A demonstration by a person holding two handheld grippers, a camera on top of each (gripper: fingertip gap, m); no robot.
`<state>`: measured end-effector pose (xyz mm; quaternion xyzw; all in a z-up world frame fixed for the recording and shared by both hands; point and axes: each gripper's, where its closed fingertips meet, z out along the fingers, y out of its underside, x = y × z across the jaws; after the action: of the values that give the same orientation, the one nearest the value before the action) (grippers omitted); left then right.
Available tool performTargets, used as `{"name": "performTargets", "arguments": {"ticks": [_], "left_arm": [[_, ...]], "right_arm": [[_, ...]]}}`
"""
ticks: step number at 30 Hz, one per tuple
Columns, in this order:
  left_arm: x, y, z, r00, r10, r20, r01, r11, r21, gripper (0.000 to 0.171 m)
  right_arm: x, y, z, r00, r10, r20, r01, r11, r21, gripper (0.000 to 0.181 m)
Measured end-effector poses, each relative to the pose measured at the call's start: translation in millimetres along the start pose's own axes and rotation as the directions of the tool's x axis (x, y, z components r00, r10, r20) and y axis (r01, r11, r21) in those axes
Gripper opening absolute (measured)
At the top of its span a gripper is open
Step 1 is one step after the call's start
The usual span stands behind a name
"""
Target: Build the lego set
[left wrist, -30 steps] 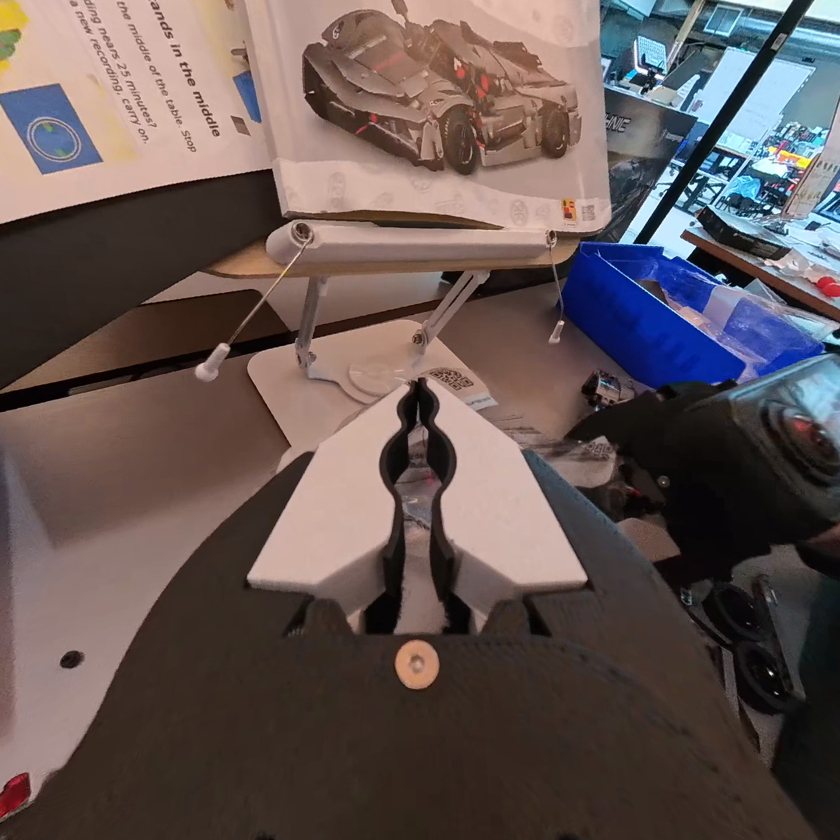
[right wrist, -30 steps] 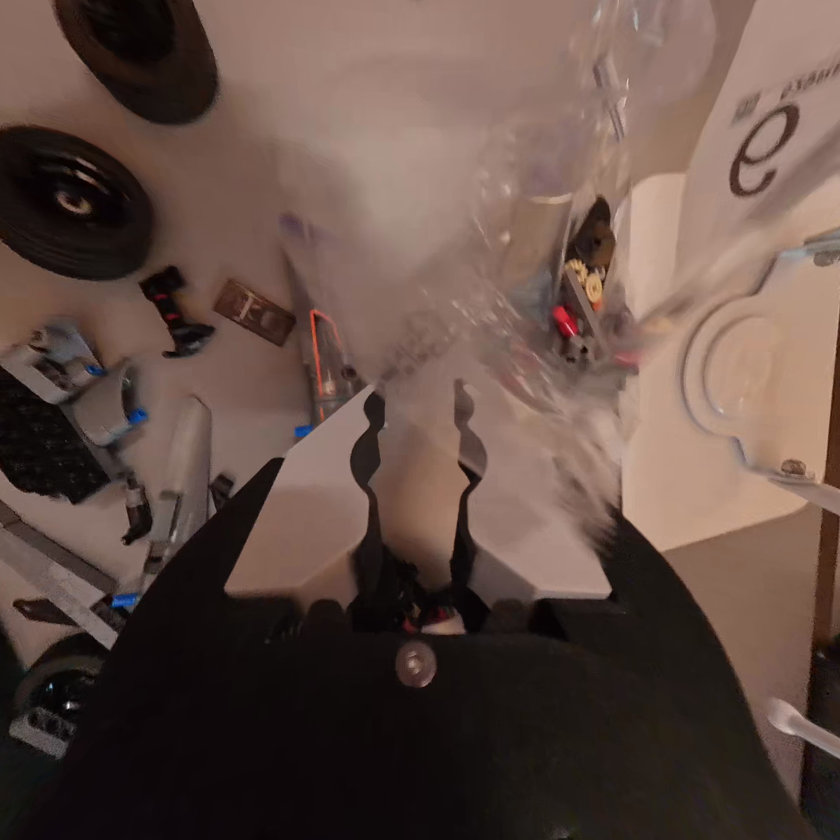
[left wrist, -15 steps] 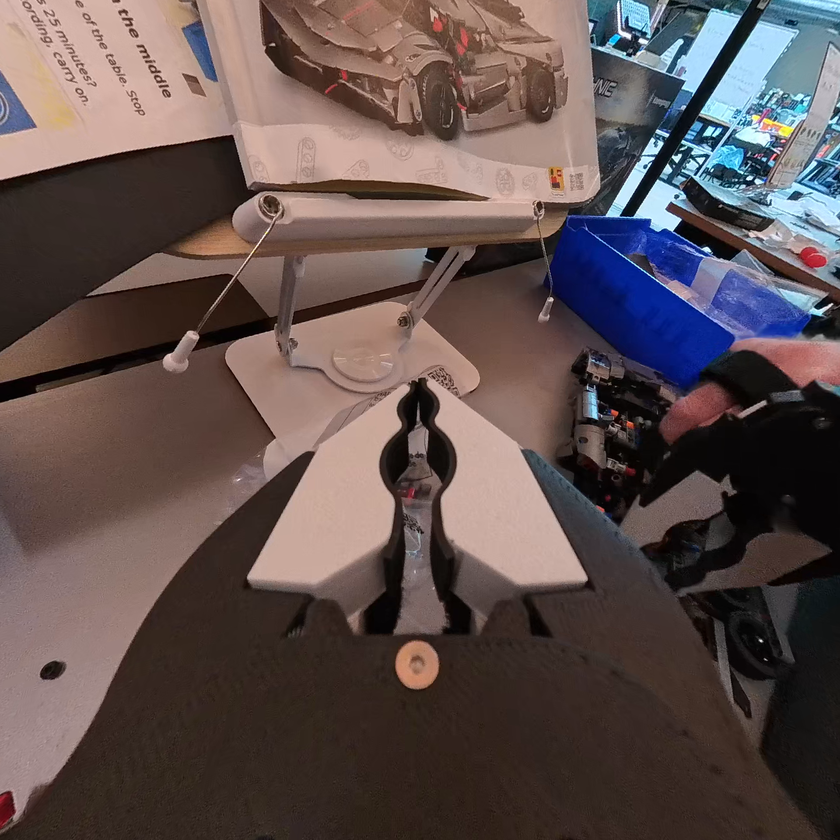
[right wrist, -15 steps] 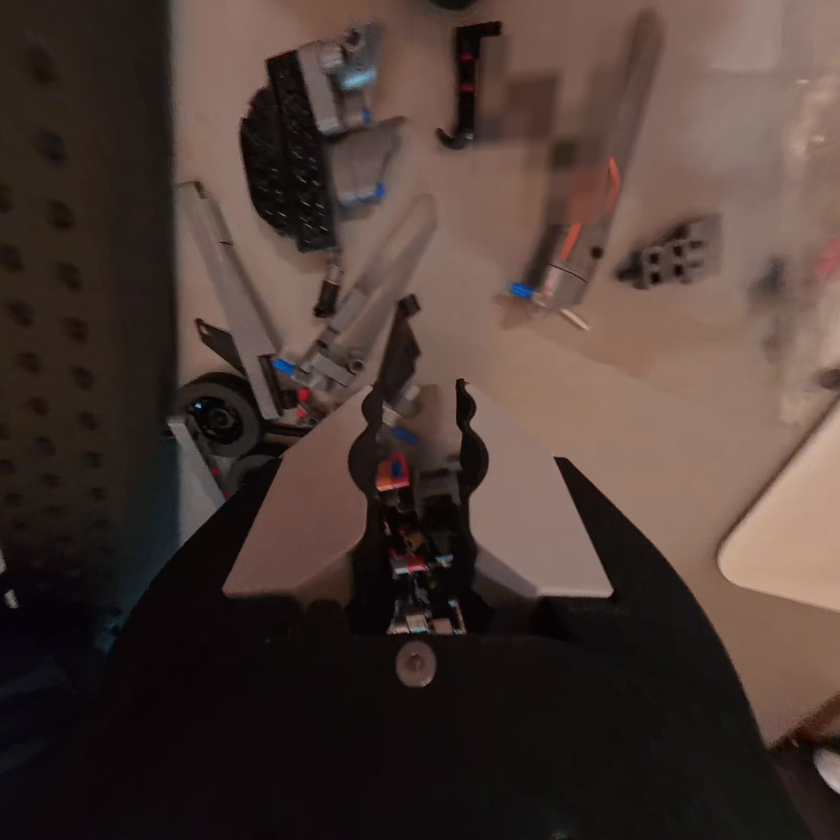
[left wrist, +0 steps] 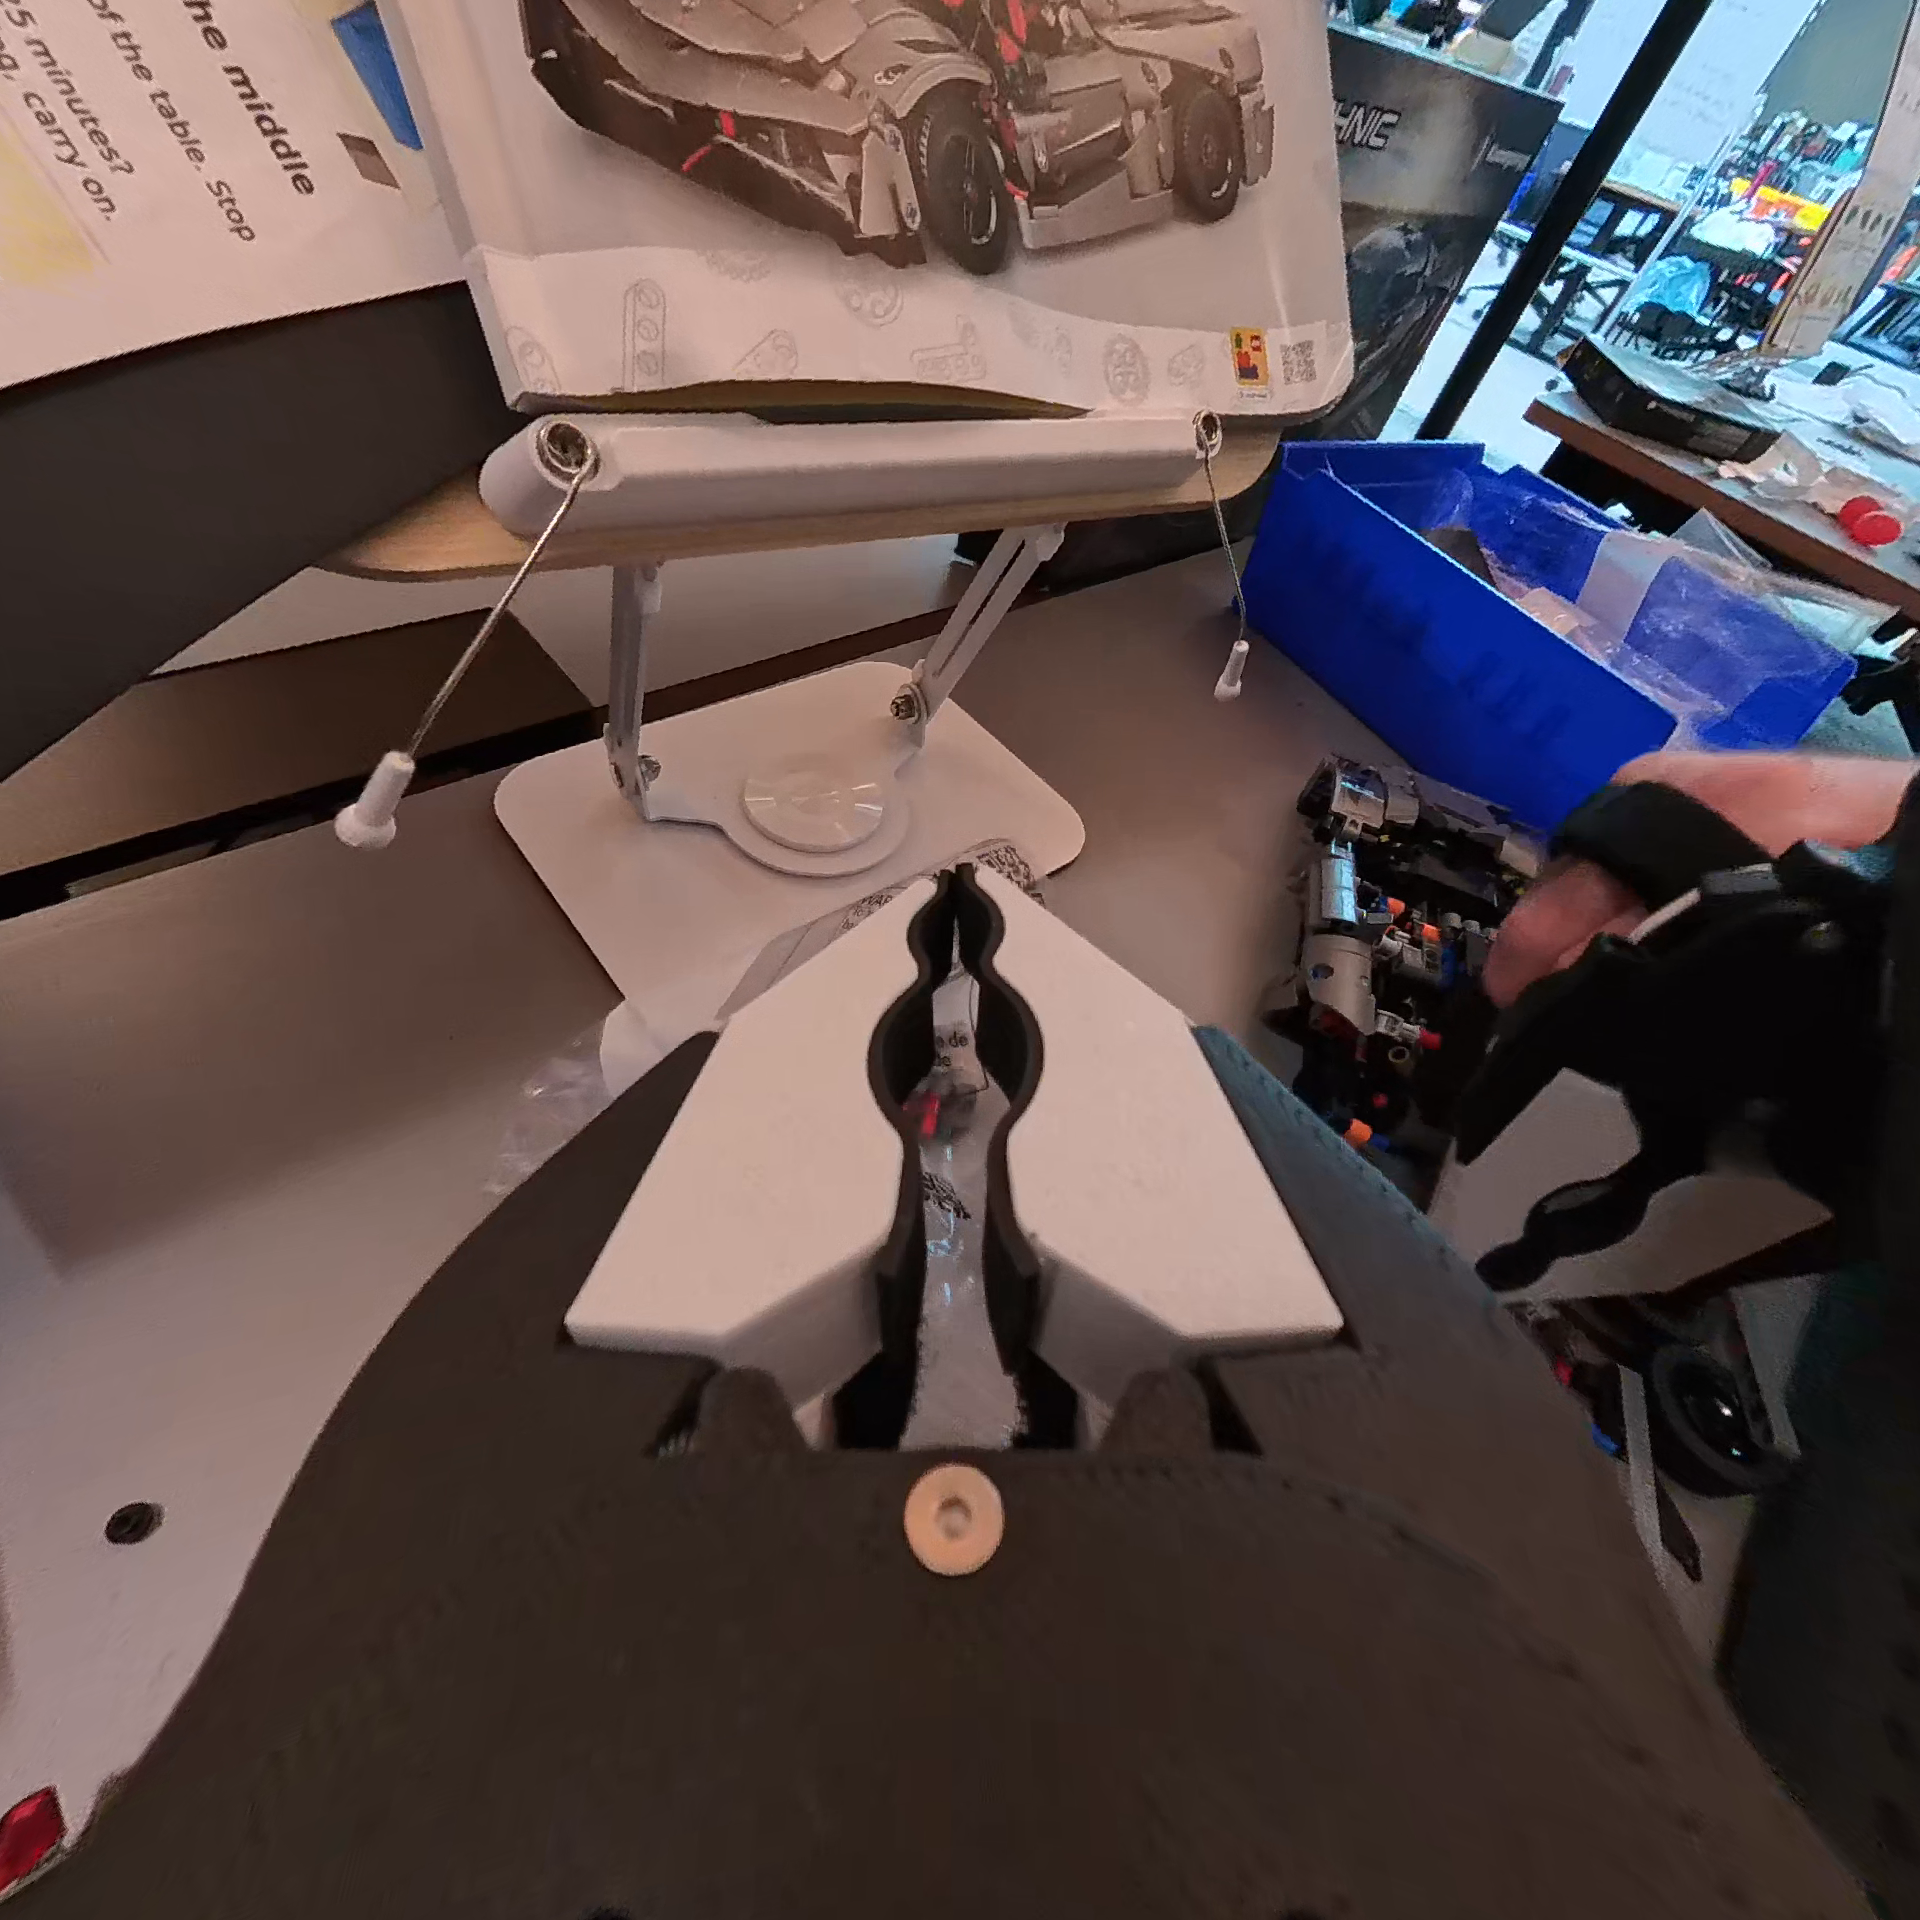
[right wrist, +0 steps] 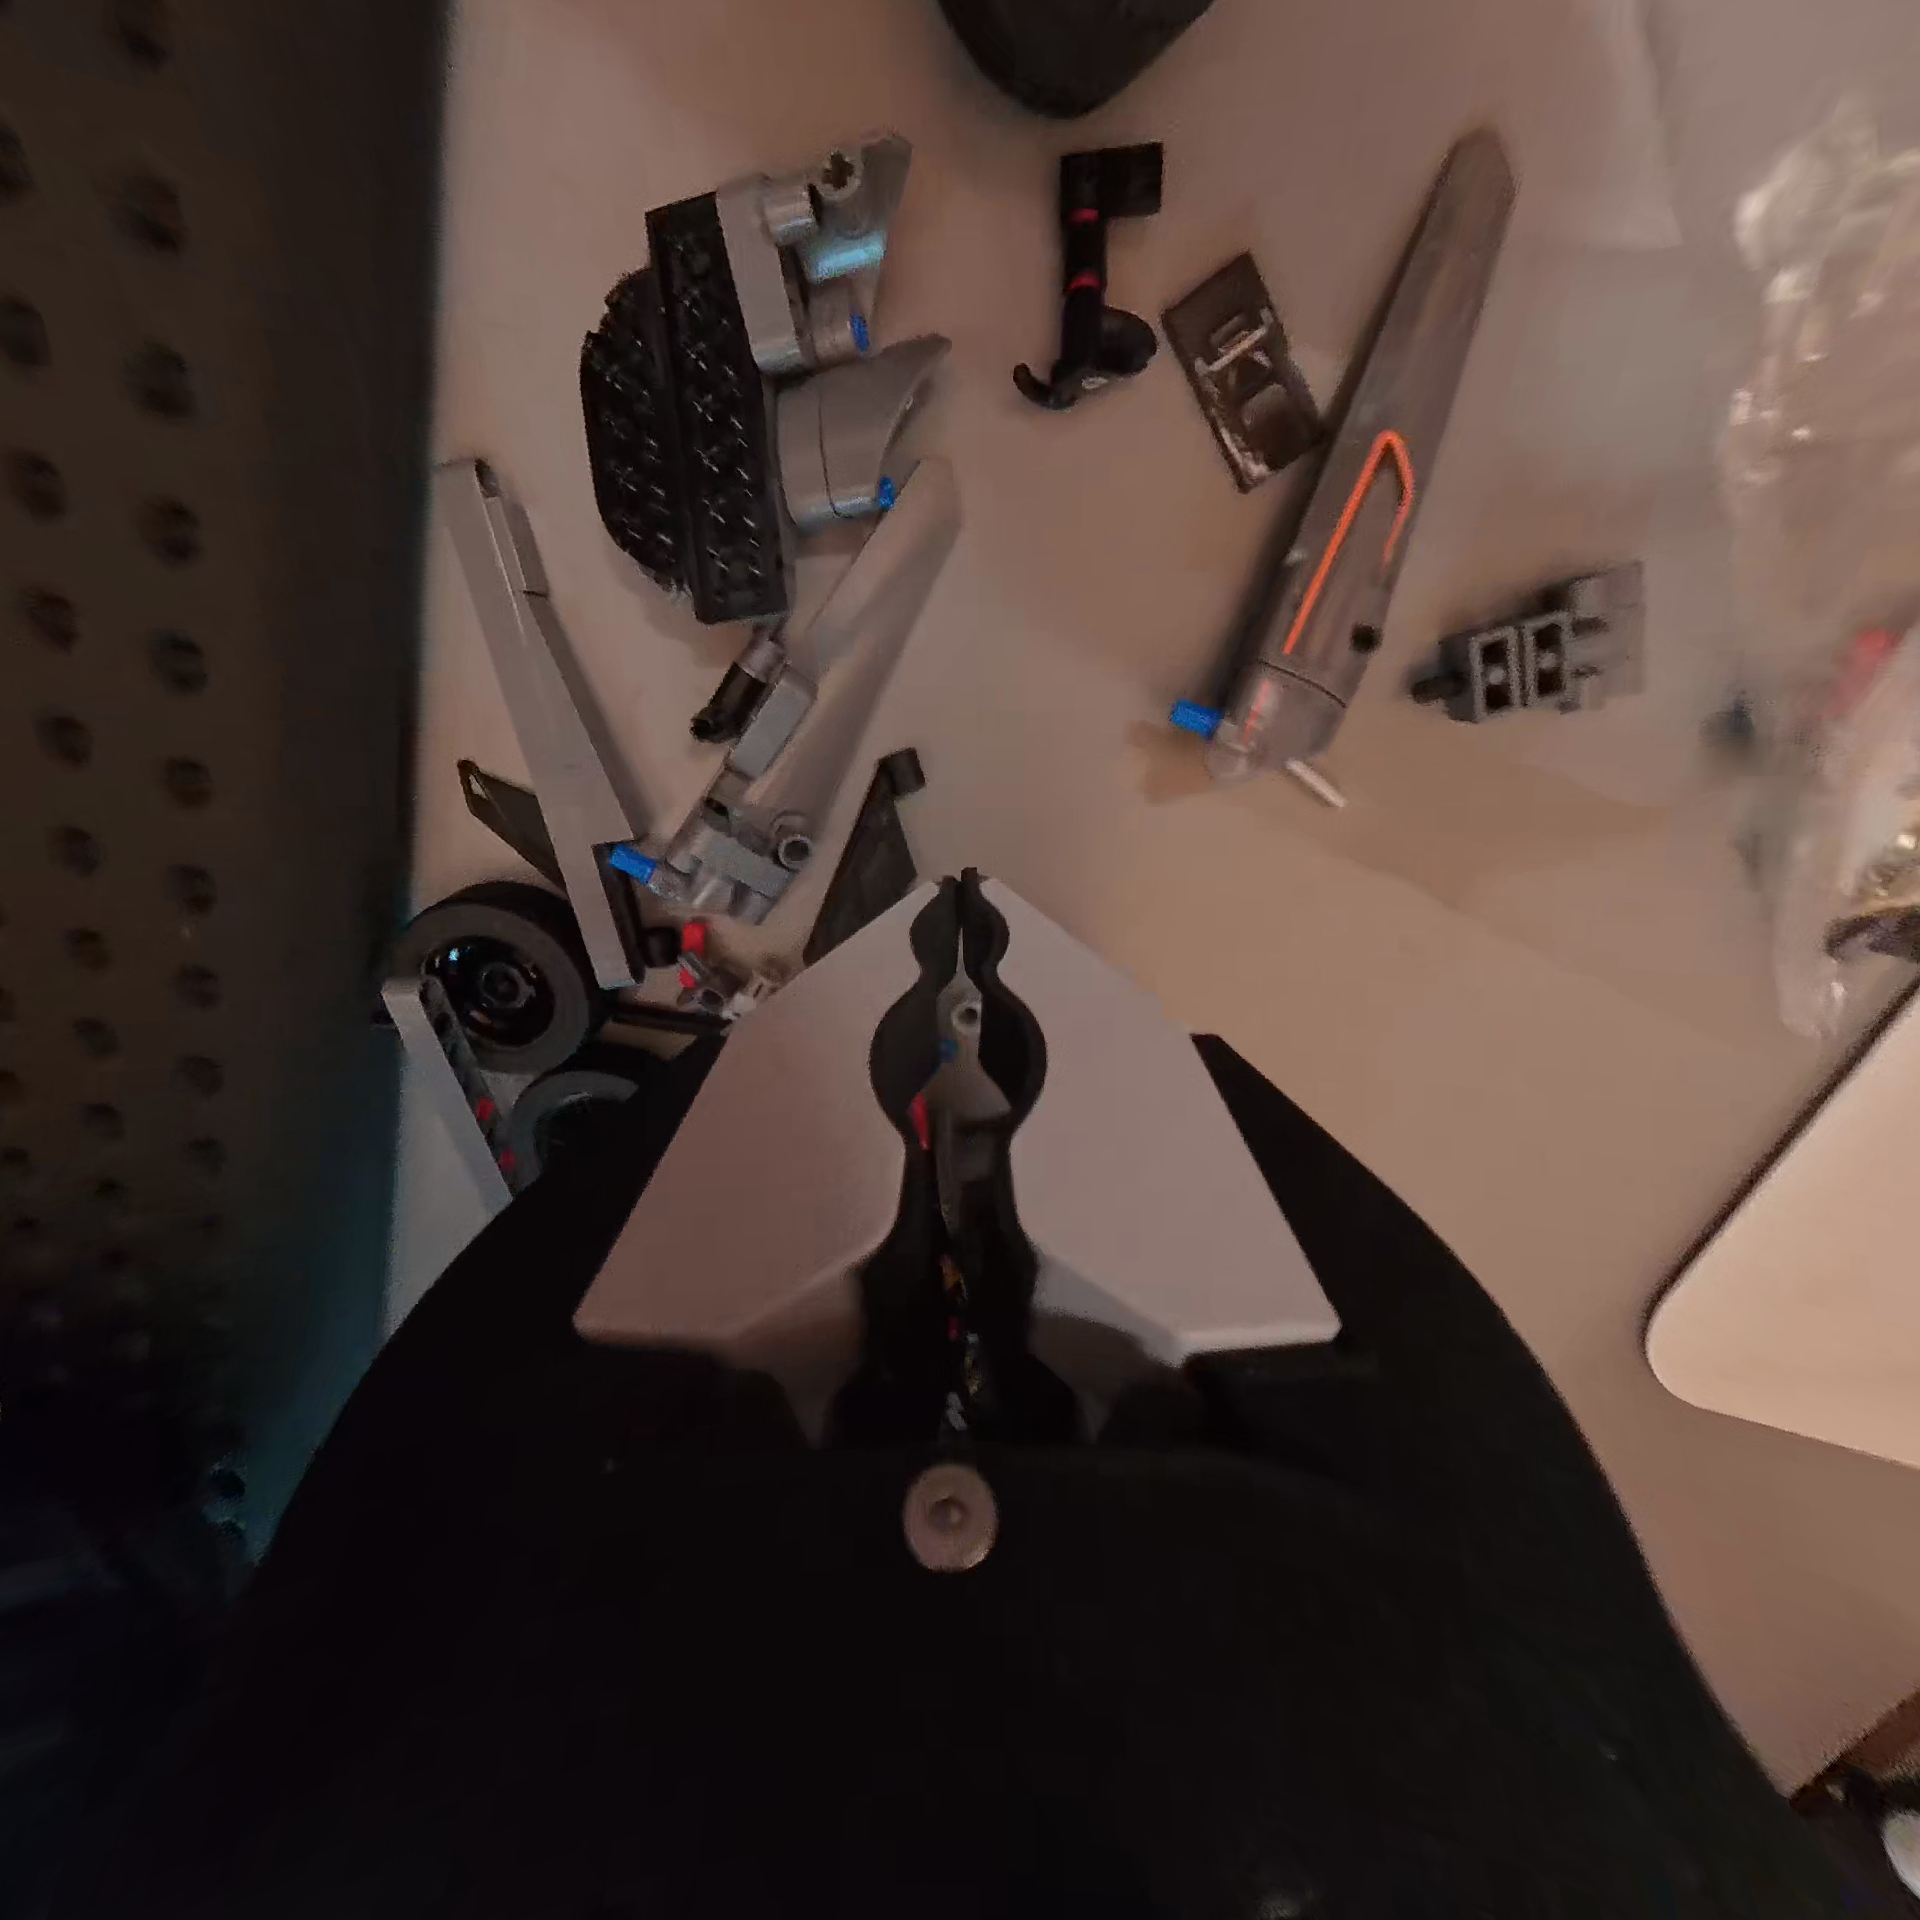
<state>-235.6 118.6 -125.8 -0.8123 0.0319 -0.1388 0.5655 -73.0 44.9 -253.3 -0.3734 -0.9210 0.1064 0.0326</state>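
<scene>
My left gripper (left wrist: 958,883) is shut on a clear bag of small parts (left wrist: 566,1091), which lies under it in front of the stand's base; the bag also shows in the right wrist view (right wrist: 1829,416). My right gripper (right wrist: 961,899) is shut over the part-built car assembly (left wrist: 1371,935). A thin grey piece with blue and red pins (right wrist: 968,1023) sits between its jaws. It also shows in the left wrist view (left wrist: 1486,1216), held by a gloved hand. Loose parts lie ahead of it: a long grey panel with an orange line (right wrist: 1351,520), a black studded piece (right wrist: 696,447) and a wheel (right wrist: 499,987).
A white book stand (left wrist: 727,831) holds the instruction booklet (left wrist: 914,208). A blue bin (left wrist: 1455,644) with bags stands at the back right. A dark pegboard (right wrist: 156,727) borders the parts on the left. A black tyre (right wrist: 1060,42) lies at the top edge. Between my right fingertips and the wheel (right wrist: 499,987) there is roughly 10 cm. My left wrist view (left wrist: 1709,1409) looks at it from another angle.
My right gripper left the bag, swung over the loose parts and car assembly, and closed from open to shut. My left gripper stayed shut and lowered toward the table.
</scene>
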Motion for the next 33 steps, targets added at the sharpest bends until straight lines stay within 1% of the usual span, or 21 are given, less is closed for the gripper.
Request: {"name": "performTargets", "arguments": {"ticks": [3,4,5,6,9,10,13,18,21,24,26,29,31,33], "left_arm": [[5.0,2.0,1.8,1.0,0.015,-0.009,-0.015,1.0,-0.02,0.0],[5.8,2.5,2.7,1.0,0.02,-0.008,-0.02,1.0,-0.025,0.0],[6.5,2.7,3.4,1.0,0.022,-0.008,-0.022,0.999,-0.026,0.0],[7.2,2.9,4.0,1.0,0.022,-0.01,-0.022,0.999,-0.028,0.0],[7.4,3.3,4.4,1.0,0.02,-0.011,-0.021,0.999,-0.028,0.0],[7.2,3.3,4.2,1.0,0.018,-0.011,-0.019,0.999,-0.027,0.0],[6.9,3.2,3.7,1.0,0.017,-0.011,-0.018,1.0,-0.025,0.0],[7.7,3.6,4.1,1.0,0.015,-0.017,-0.015,1.0,-0.028,0.0],[10.1,3.7,3.6,1.0,0.019,-0.024,-0.02,0.999,-0.035,0.0],[15.1,5.5,4.5,0.999,0.036,-0.03,-0.038,0.998,-0.059,0.0],[20.5,6.1,5.8,0.998,0.054,-0.037,-0.056,0.996,-0.073,0.0],[29.0,7.6,8.4,0.997,0.069,-0.042,-0.072,0.992,-0.1,0.0],[37.3,9.1,11.5,0.994,0.091,-0.053,-0.097,0.988,-0.121,0.0],[47.8,9.3,14.8,0.993,0.098,-0.068,-0.107,0.985,-0.134,0.0]], "right_arm": [[-4.3,-2.3,-9.5,1.0,0.021,0.001,-0.021,0.999,0.04,0.001],[-7.6,-3.4,-8.9,1.0,0.017,0.004,-0.018,0.999,0.036,0.013],[-11.1,-4.0,-5.3,1.0,0.008,0.013,-0.008,1.0,0.024,0.02],[-12.8,-4.4,0.7,1.0,-0.008,0.017,0.008,1.0,0.01,0.022],[-13.4,-4.1,19.7,0.999,-0.014,0.037,0.015,1.0,-0.023,0.024],[-13.8,-5.9,23.5,0.999,-0.008,0.046,0.009,1.0,-0.024,0.024],[-10.8,-8.0,26.9,0.999,-0.023,0.022,0.023,0.999,-0.025,0.011],[-9.1,-8.4,22.0,0.999,-0.031,0.023,0.031,0.999,-0.008,0.009],[-8.4,-22.2,-2.7,0.999,-0.03,0.009,0.029,0.993,0.112,0.008],[-3.3,-42.5,-46.6,0.999,-0.014,-0.045,0.027,0.953,0.303,0.008],[7.7,-58.2,-81.4,0.992,0.025,-0.122,0.034,0.888,0.459,0.008],[18.9,-77.6,-123.2,0.98,0.101,-0.171,0.036,0.755,0.654,0.008],[27.8,-84.0,-137.6,0.969,0.154,-0.194,0.035,0.691,0.722,0.008],[35.7,-86.8,-139.8,0.96,0.194,-0.201,0.025,0.657,0.754,0.008]]}}
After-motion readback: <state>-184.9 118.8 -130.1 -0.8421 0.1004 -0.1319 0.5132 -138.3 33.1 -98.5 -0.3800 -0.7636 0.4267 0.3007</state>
